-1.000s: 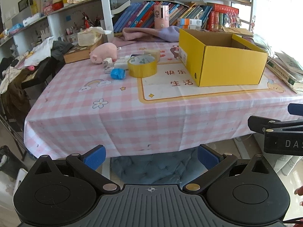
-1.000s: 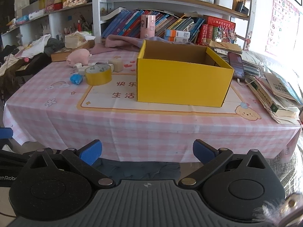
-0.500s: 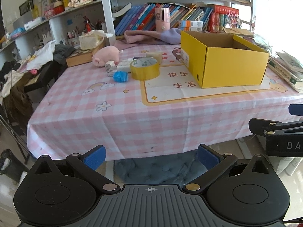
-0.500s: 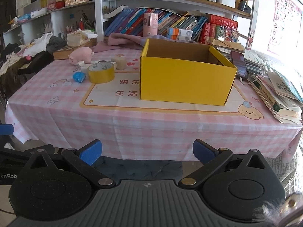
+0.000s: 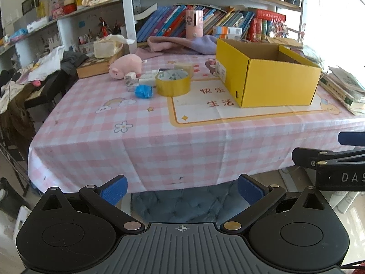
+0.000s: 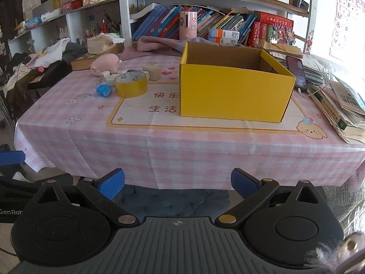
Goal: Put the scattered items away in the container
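The yellow box [image 6: 235, 96] is matt corrugated cardboard; the tape roll [image 5: 172, 82] looks glossy plastic; the pig toy [image 5: 125, 65] is soft plush; the tablecloth [image 5: 159, 134] on the worktop is smooth and slightly creased.

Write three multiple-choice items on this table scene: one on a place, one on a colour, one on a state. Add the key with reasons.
1. Where does the tape roll lie relative to the yellow box?
A. inside it
B. to its left on the tablecloth
C. on top of it

2. What colour is the plush pig?
A. pink
B. green
C. black

3. How do the left gripper and right gripper stand?
A. both shut on items
B. one holds the tape
C. both open and empty

Key: B, the roll sits apart from the box's left wall; A, its body is pale pink; C, their blue pads stand wide apart with nothing between.
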The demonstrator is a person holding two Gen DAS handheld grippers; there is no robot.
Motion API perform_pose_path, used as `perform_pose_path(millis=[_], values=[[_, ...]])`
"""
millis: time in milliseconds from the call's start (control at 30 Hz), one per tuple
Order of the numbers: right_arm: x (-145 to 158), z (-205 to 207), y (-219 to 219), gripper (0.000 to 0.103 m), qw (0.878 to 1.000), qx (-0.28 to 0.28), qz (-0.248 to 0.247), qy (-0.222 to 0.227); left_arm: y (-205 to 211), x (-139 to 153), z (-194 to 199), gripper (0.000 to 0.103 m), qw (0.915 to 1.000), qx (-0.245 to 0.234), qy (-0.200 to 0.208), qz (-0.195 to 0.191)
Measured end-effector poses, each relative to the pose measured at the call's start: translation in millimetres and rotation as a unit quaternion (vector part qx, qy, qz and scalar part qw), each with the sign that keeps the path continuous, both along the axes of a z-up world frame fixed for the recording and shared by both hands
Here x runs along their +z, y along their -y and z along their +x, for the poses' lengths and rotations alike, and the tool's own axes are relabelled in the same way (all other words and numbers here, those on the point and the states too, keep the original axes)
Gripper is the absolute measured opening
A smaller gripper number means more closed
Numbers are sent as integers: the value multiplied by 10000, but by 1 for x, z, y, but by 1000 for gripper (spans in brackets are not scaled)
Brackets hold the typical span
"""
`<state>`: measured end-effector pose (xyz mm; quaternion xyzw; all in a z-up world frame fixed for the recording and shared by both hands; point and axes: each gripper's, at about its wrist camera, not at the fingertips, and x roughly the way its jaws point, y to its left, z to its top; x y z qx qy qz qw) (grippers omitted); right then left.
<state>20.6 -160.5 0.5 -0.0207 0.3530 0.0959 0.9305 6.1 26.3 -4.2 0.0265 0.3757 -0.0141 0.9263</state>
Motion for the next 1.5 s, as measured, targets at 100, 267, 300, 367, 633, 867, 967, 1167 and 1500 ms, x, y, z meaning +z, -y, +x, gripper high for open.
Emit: perform_pose_path(millis=[100,267,300,367,633,867,967,1167,1500], values=[[1,-1,-2,101,10000,-50,-21,16,-1,0,-1,103,10000,-76,9,18],[3,-1,-10,102,9997,-98,-222,80,2,-1,0,103,9997,-241,-28,64],[2,0,-11,102,9996,-106,-259,81,2,-1,1,103,9997,-250,-47,48],[2,1,-11,102,9997,-106,-236,49,0,-2,3,103,9996,-247,-112,-10],[3,4,-20,101,9998,32,-166,76,-12,-4,7,103,9995,-147,-202,-182],[4,9,-34,92,9995,240,-168,114,-22,-2,4,103,9997,33,-107,-229],[5,11,-39,90,9992,326,-186,124,-24,-1,4,103,9996,80,-75,-243],[9,16,-45,90,9985,526,-110,106,-31,2,2,103,9993,146,18,-331],[7,21,-64,90,9971,738,-31,189,-45,4,-3,103,9991,386,101,-172]])
